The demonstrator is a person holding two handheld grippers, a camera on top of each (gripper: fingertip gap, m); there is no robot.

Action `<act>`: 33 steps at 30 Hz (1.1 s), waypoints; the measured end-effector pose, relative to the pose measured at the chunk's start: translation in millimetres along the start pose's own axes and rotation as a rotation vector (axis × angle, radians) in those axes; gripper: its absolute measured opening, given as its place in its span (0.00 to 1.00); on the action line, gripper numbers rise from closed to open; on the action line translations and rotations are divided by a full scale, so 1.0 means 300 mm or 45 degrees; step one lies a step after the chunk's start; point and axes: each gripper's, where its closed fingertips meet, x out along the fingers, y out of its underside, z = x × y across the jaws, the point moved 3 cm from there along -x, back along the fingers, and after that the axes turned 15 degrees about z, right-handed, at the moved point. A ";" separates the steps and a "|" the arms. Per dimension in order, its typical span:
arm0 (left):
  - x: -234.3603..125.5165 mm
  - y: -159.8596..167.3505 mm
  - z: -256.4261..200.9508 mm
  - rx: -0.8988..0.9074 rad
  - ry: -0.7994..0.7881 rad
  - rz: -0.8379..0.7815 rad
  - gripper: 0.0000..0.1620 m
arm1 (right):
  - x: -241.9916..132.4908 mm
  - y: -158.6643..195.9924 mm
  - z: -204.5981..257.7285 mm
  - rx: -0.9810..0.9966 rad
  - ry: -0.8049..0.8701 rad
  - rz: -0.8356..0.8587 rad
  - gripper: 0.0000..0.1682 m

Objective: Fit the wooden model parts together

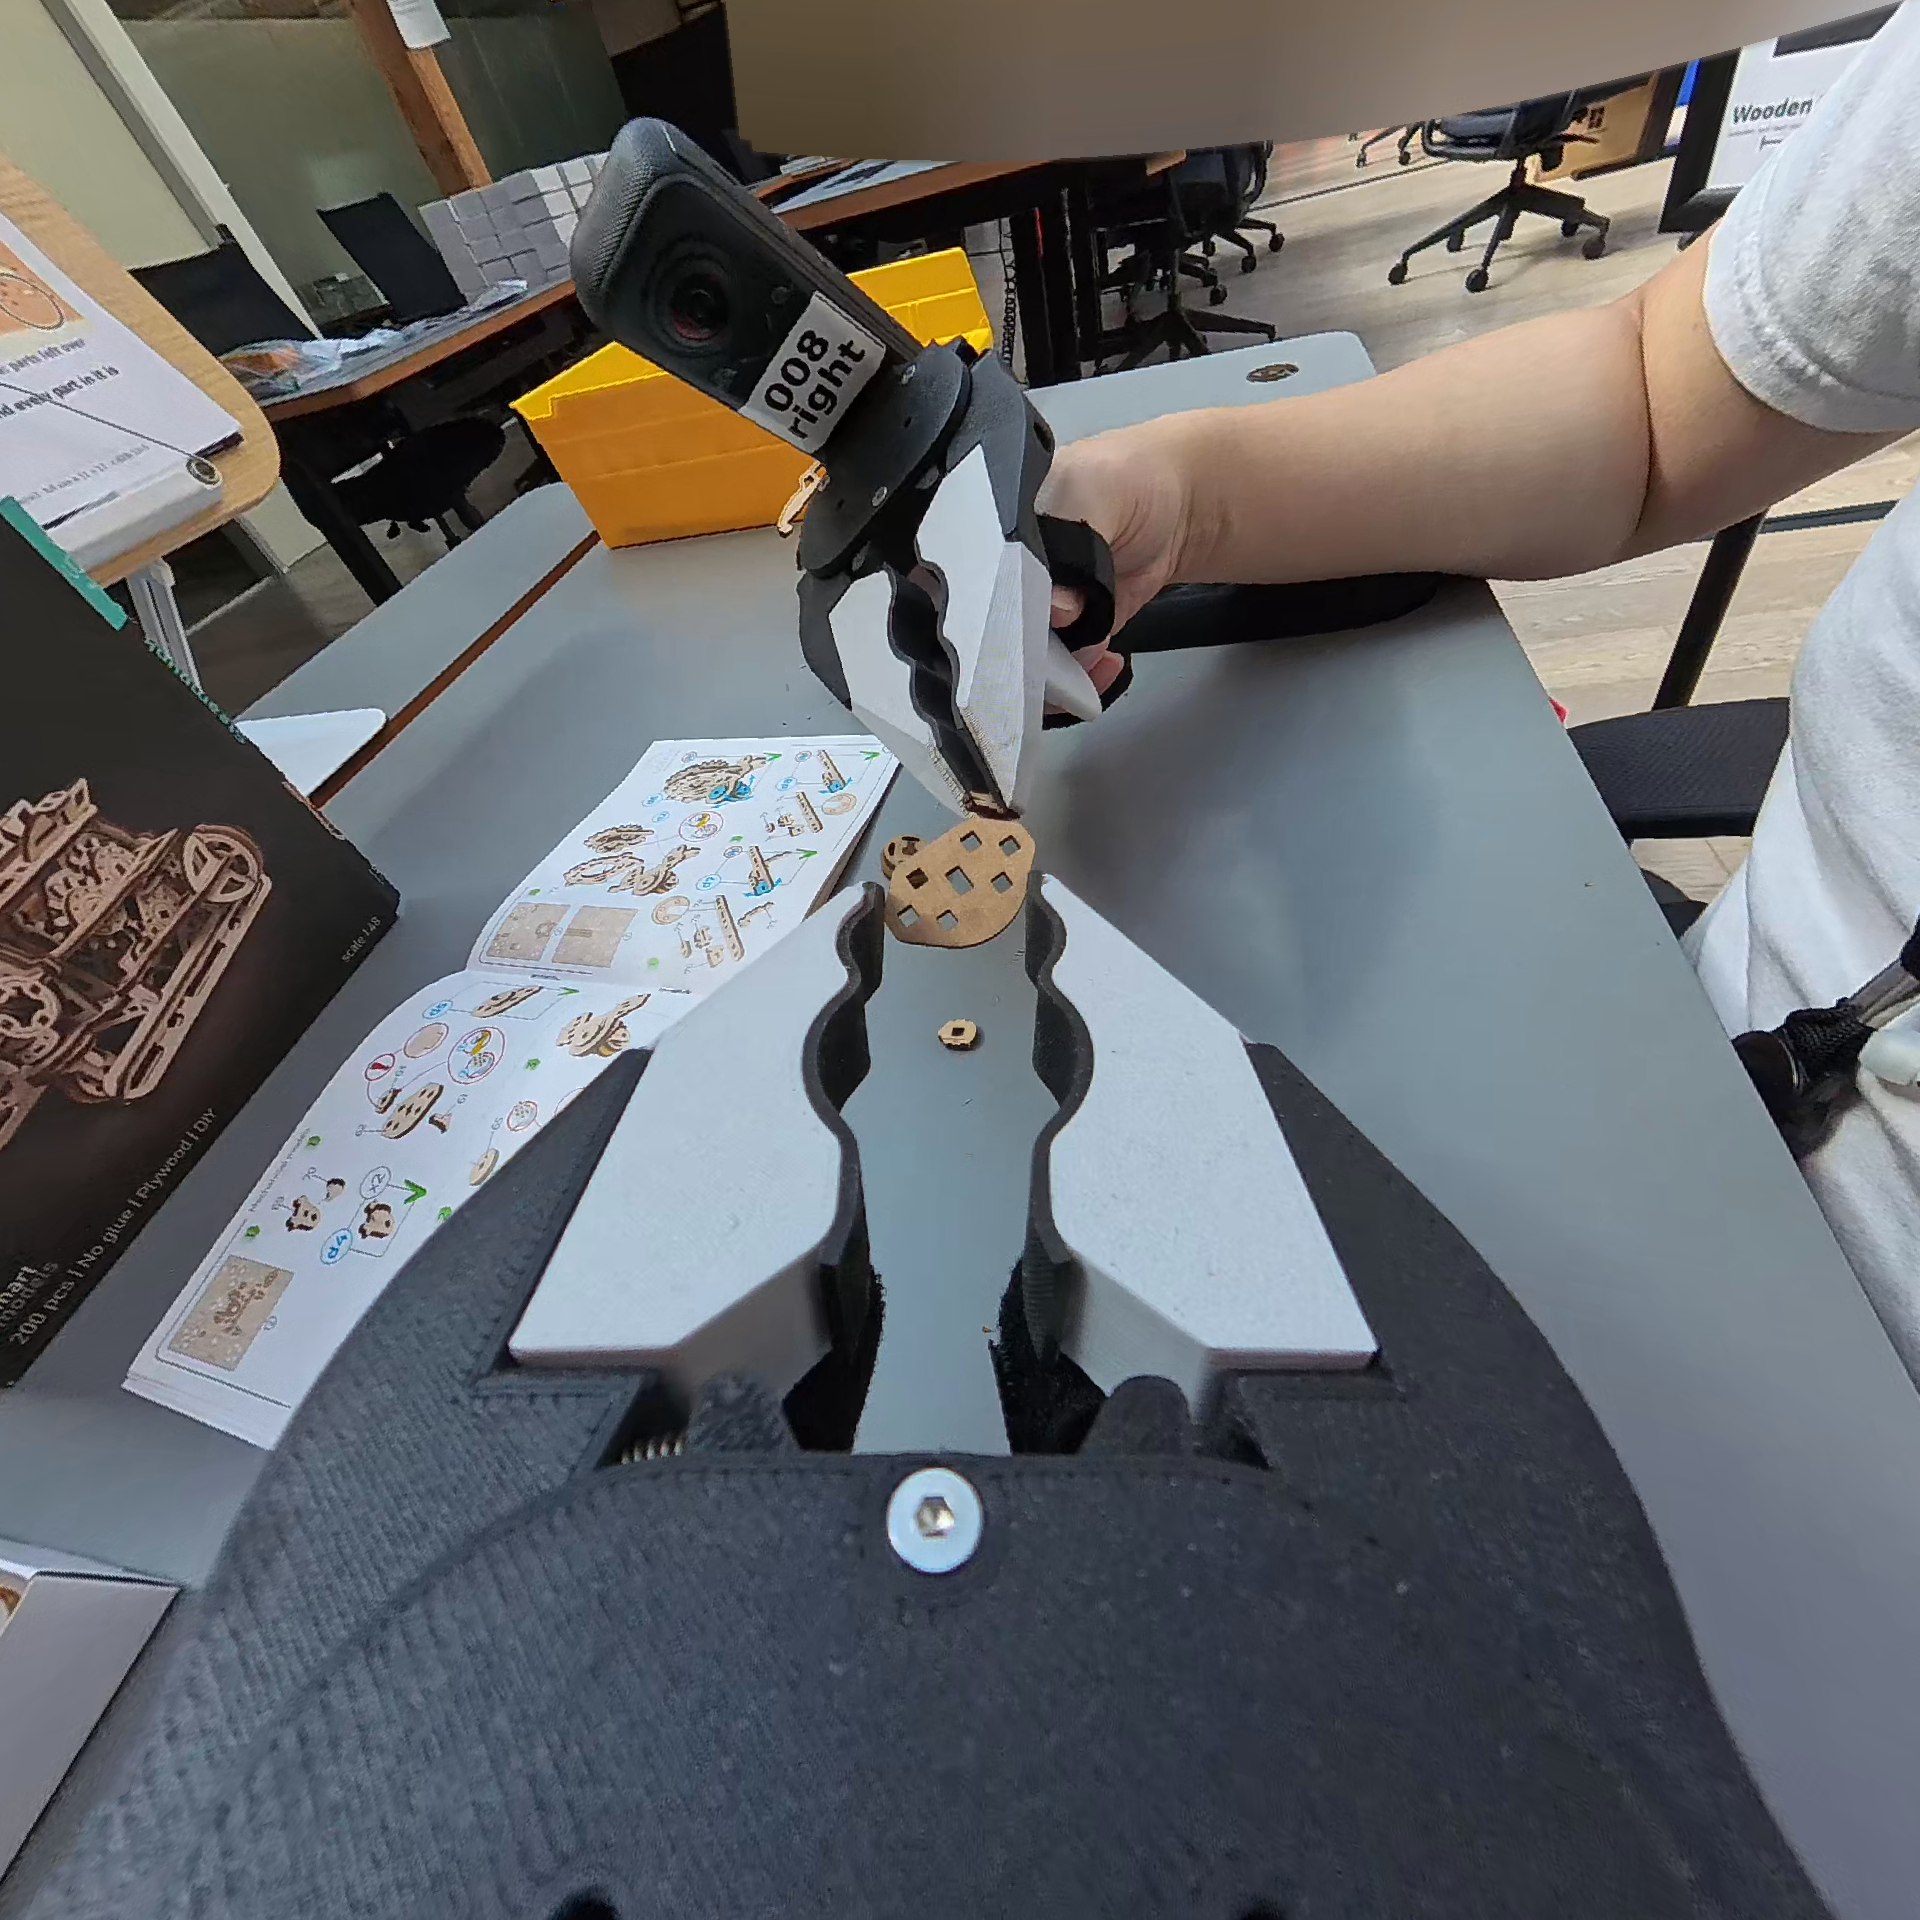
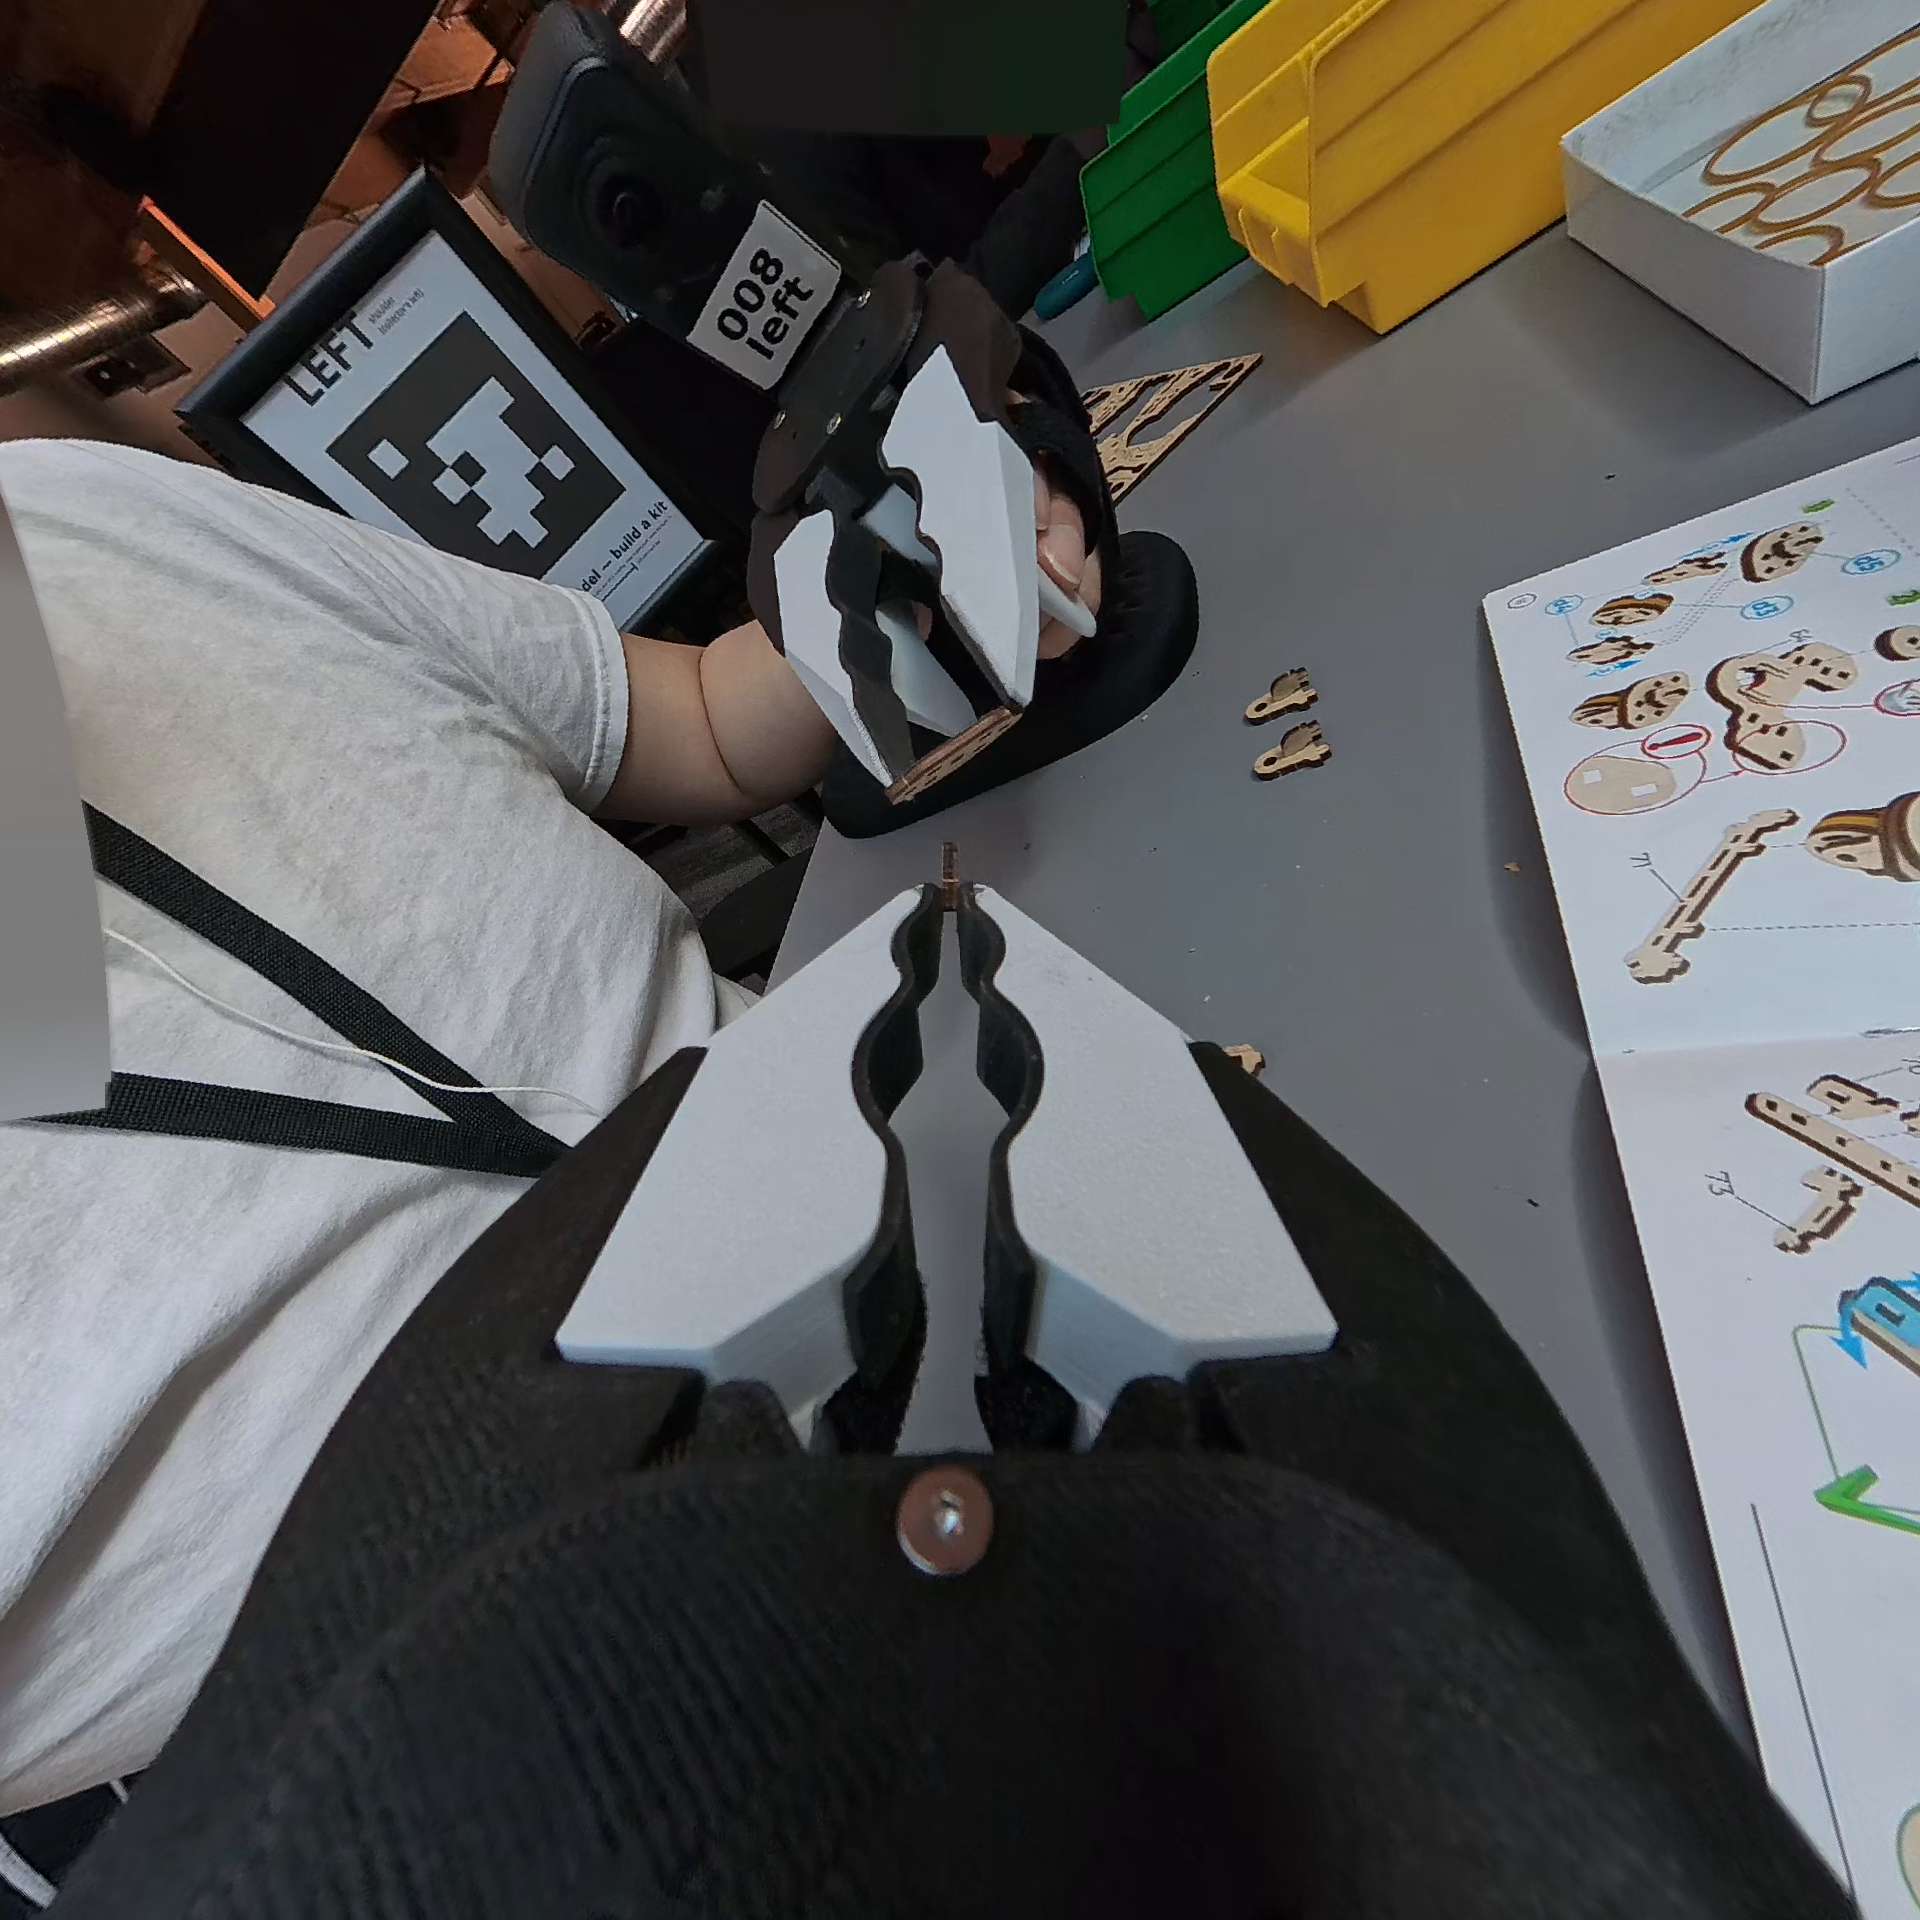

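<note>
Left gripper (image 1: 956, 904) is pinching the perforated wooden plate (image 1: 961, 883) by its edges above the table (image 1: 1351, 987); right gripper (image 2: 948, 899) is clamping a tiny peg (image 2: 948, 864) just above a hole; thin purchase is risking the peg twisting out, or the plate pivoting under pressure.

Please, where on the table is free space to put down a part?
Free: the grey table right of the left gripper, toward the person's shirt. Crowded: the booklet and box to its left; a small washer lies between its fingers.
</note>
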 end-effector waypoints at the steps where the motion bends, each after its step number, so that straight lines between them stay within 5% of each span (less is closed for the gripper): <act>1: 0.001 0.001 -0.001 0.003 -0.001 0.004 0.16 | 0.002 0.002 0.000 0.000 0.001 0.005 0.01; 33: -0.001 -0.039 -0.064 -0.060 0.241 -0.089 0.16 | 0.064 -0.009 0.076 -0.129 -0.098 0.047 0.01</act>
